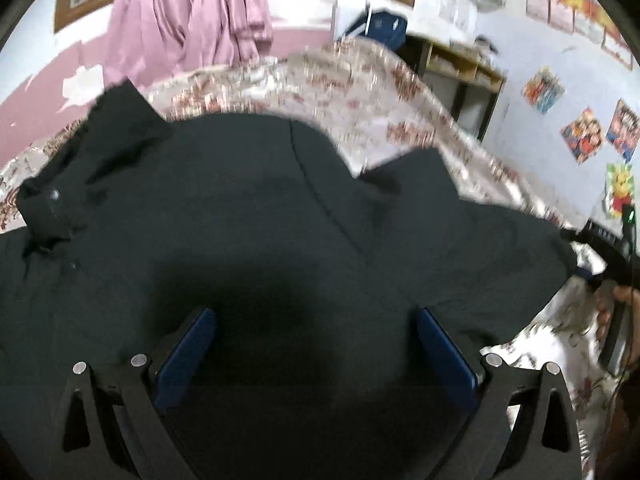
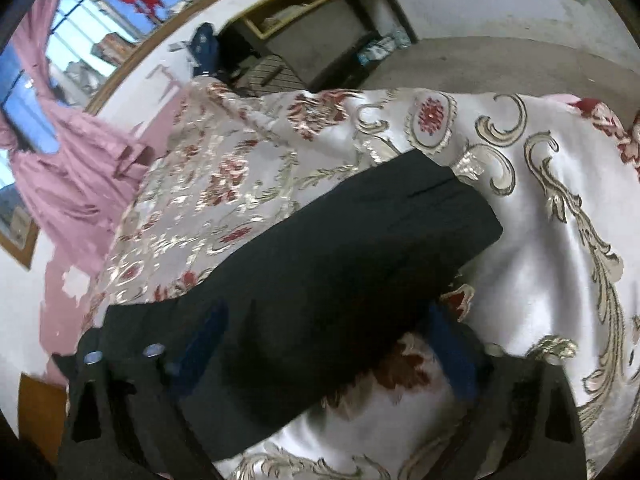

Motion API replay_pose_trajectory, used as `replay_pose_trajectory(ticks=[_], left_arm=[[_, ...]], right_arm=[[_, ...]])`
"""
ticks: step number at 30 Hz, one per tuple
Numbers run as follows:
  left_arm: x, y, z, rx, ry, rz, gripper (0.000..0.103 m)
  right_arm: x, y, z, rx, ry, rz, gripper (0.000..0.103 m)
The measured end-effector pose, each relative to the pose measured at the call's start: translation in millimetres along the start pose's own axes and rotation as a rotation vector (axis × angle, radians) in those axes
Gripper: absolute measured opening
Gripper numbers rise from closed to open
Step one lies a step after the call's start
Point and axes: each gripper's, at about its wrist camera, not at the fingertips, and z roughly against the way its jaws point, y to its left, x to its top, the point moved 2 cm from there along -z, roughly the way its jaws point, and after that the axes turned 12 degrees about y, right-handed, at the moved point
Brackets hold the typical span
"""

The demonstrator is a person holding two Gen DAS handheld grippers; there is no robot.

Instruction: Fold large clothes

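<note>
Camera placement: two wrist fisheyes, both close over the bed

Left wrist view looks forward and down between its own fingers, close above the dark garment, facing the wall with the pink curtain. Right wrist view sits equally close, tilted down across the floral bedspread, its frame rolled. Shared: garment, bedspread, curtain, wooden shelf unit.

No readable text, label, brand or number anywhere. Colourful cartoon posters on white wall right of wooden shelf unit: lettering too blurred.
</note>
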Motion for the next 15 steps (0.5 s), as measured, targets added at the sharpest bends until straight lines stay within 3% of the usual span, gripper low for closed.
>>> replay_pose_trajectory(ticks=[4, 5, 8, 10, 12, 15], left_arm=[[-2.4, -4.5, -9.1, 0.048, 0.019, -0.022, 0.103], [-2.8, -5.1, -10.9, 0.056, 0.023, -0.025, 0.103], [-3.4, -4.4, -12.3, 0.053, 0.014, -0.026, 0.103], [-5.0, 3.7, -7.0, -0.014, -0.009, -0.005, 0.103], [-8.9, 18.8, 8.2, -0.13, -0.048, 0.045, 0.103], [-16.5, 41.4, 28.2, -0.173, -0.064, 0.113, 0.103]], right_arm=[[2.2, 0.1, -6.0, -0.041, -0.014, -0.032, 0.06], [1.9, -2.8, -4.8, -0.036, -0.015, -0.049, 0.04], [1.8, -11.6, 5.9, 0.038, -0.017, -0.109, 0.016], [3.1, -1.9, 20.3, 0.059, -0.035, -0.087, 0.011], [2.9, 15.9, 43.4, 0.068, -0.08, -0.019, 0.01], [-2.6, 54.7, 78.2, 0.086, -0.152, 0.109, 0.009]])
